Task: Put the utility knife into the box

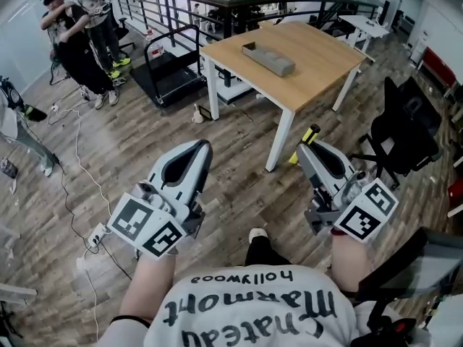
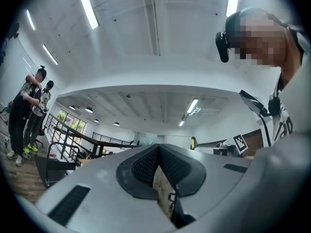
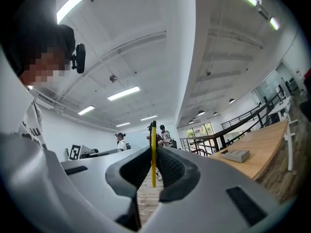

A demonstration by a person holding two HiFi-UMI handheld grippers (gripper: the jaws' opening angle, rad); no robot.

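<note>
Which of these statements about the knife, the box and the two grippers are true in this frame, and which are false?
1. The right gripper is shut on a yellow utility knife. True.
2. The grey box sits on the floor. False: it rests on the wooden table.
3. The left gripper holds a tool. False: its jaws are together with nothing between them.
4. Both grippers are short of the table, over the wood floor. True.

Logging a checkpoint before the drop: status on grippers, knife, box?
Left gripper shut, empty. Right gripper shut on utility knife. Box on table ahead, apart from both grippers. Nothing blocking in view.
</note>
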